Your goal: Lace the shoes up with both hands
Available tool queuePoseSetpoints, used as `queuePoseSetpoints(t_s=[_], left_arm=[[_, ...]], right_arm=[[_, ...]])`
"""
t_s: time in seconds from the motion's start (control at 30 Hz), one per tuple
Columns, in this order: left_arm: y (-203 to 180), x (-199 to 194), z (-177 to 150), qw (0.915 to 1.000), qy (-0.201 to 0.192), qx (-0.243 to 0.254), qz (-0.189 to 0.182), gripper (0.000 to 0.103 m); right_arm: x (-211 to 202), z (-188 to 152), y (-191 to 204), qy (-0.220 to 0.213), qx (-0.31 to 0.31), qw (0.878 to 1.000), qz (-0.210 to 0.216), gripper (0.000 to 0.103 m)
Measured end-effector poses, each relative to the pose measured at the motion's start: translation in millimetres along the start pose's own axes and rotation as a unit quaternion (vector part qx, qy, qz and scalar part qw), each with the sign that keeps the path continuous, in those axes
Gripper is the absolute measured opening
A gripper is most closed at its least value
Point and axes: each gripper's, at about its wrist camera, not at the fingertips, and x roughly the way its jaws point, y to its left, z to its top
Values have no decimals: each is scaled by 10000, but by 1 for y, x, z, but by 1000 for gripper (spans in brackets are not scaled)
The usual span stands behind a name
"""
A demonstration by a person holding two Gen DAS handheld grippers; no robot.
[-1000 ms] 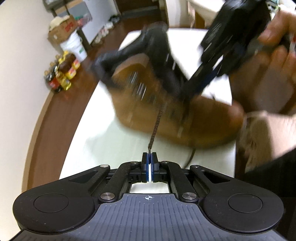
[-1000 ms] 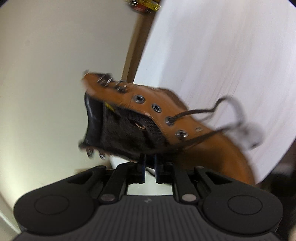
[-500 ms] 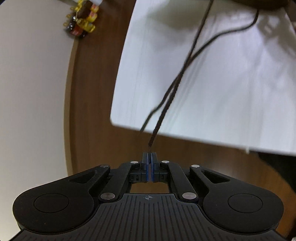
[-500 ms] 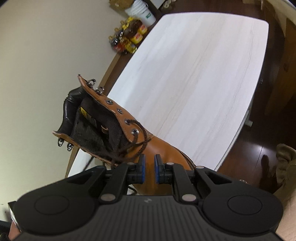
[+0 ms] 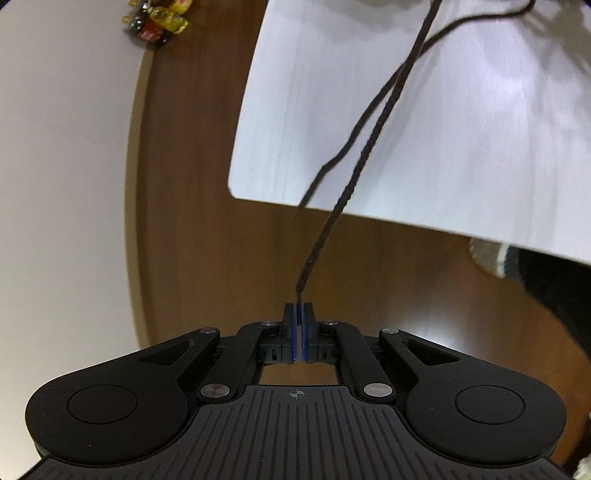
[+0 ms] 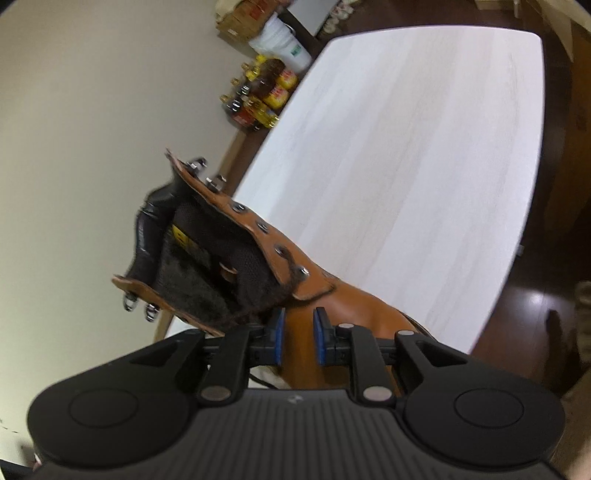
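In the left wrist view my left gripper (image 5: 299,314) is shut on the tip of a dark braided lace (image 5: 354,184). The lace runs taut from it, up across the white table (image 5: 461,155) and out of the top of the frame. A second, thinner lace end (image 5: 332,162) hangs loose over the table's edge. The boot itself is outside this view. In the right wrist view a tan leather boot (image 6: 343,302) with a dark lining and metal eyelets lies at the table's near corner. My right gripper (image 6: 299,328) is just over its vamp, jaws opening, pads apart and pressing on nothing.
Bottles (image 6: 258,99) stand on the wooden floor by the wall, with a white bucket (image 6: 284,44) and cardboard boxes (image 6: 243,18) behind them. The bottles (image 5: 159,18) also show in the left wrist view. Dark floor (image 6: 535,295) surrounds the table (image 6: 406,166).
My left gripper has pulled back past the table's edge with the lace tip, and the boot has left its view. My right gripper's jaws have spread wider beside the boot.
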Motion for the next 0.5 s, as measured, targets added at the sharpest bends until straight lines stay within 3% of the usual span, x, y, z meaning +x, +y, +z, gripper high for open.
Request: queuePoseSetpoints(t_s=[0.1, 0.23, 0.5], left_arm=[[-2, 1, 1, 10000, 21, 22, -29, 2], [2, 8, 3, 10000, 30, -70, 35, 2], [7, 19, 2, 9993, 149, 49, 337, 2]], right_arm=[[9, 4, 6, 315, -149, 9993, -115, 19], [-13, 8, 18, -533, -232, 9973, 442, 18], [-13, -3, 14, -189, -228, 9996, 11, 19]])
